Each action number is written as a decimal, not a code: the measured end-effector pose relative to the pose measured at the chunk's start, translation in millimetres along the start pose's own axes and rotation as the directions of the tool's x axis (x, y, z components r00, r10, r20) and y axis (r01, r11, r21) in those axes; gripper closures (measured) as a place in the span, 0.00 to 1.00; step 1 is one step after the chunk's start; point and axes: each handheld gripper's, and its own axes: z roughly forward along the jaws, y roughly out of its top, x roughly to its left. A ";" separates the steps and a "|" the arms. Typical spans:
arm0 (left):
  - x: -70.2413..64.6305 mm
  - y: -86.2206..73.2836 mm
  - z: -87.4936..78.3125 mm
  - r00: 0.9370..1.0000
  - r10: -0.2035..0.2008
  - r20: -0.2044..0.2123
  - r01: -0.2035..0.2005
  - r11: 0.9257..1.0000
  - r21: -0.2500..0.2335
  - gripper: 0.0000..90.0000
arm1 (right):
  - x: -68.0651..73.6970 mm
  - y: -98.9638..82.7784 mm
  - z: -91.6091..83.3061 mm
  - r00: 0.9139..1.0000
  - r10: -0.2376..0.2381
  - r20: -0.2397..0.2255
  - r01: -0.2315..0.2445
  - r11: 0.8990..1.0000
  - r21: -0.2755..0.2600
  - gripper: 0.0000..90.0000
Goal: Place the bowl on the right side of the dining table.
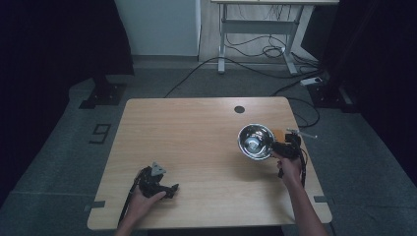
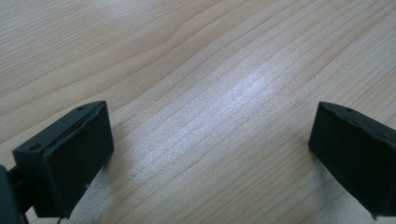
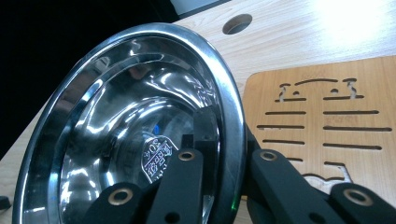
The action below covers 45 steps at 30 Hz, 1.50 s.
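Note:
A shiny steel bowl hangs tilted over the right side of the wooden table. My right gripper is shut on its rim. In the right gripper view one jaw lies inside the steel bowl and the other outside, and my right gripper pinches the rim edge. A sticker shows on the bowl's bottom. My left gripper rests low at the table's front left, pointing right. In its own view my left gripper stands open over bare wood, with nothing between the fingers.
A thin wooden board with cut-out slots lies flat on the table just right of the bowl. A round cable hole sits near the far edge. Beyond the table are a desk frame, floor cables and a power strip.

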 end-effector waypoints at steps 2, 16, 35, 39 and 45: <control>0.0 0.0 0.0 1.000 0.000 0.000 0.000 1.000 0.000 0.00 | -1.7 0.7 1.2 1.000 0.006 0.004 -0.006 1.000 -0.004 0.96; 0.0 -0.1 -0.1 1.000 0.000 0.000 0.000 1.000 0.000 0.00 | -11.9 11.8 16.2 0.999 0.015 0.043 -0.014 1.000 -0.014 0.96; -0.3 -0.6 -0.5 1.000 -0.001 0.000 0.001 1.000 0.000 0.00 | -40.3 19.5 20.8 0.992 0.050 0.113 -0.048 0.999 -0.019 0.96; -0.3 -0.6 -0.5 1.000 -0.001 0.000 0.001 1.000 0.000 0.00 | -46.5 19.5 19.1 0.990 0.062 0.126 -0.059 0.998 -0.025 0.96; -0.4 -0.7 -0.6 1.000 -0.002 -0.001 0.002 1.000 -0.001 0.00 | -55.6 19.5 16.5 0.987 0.073 0.145 -0.069 0.997 -0.033 0.96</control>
